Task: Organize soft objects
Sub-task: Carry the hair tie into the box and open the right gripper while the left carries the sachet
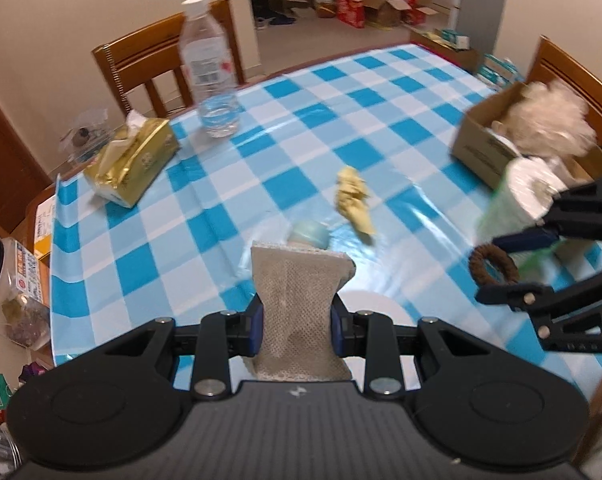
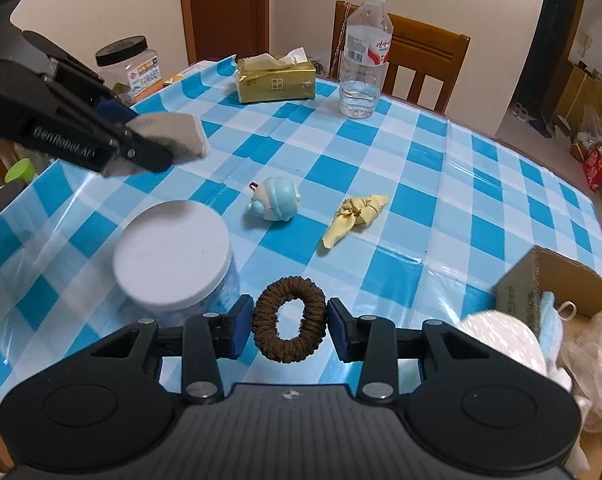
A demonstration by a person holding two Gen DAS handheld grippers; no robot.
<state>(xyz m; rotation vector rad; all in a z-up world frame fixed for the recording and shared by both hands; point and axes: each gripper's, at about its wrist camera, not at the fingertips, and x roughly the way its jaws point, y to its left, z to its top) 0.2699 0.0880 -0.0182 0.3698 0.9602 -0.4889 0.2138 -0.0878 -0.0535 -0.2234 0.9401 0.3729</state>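
My left gripper (image 1: 297, 320) is shut on a grey mesh sponge pad (image 1: 297, 280), held above the checked table; from the right wrist view this gripper (image 2: 145, 136) and the sponge (image 2: 177, 134) hang at the upper left. My right gripper (image 2: 287, 328) is shut on a brown hair scrunchie (image 2: 289, 320), also lifted; in the left wrist view it (image 1: 501, 268) is at the right with the scrunchie (image 1: 493, 266). On the cloth lie a knotted yellow rag (image 2: 355, 214) and a blue round toy (image 2: 275, 200). A cardboard box (image 1: 481, 144) holds a fluffy plush (image 1: 549, 120).
A jar with a white lid (image 2: 173, 252) stands just left of my right gripper. A gold tissue pack (image 2: 277, 80) and a water bottle (image 2: 363, 60) stand at the far edge. A white paper roll (image 1: 517, 196) sits by the box; a blue face mask (image 2: 549, 320) lies inside. Wooden chairs surround the table.
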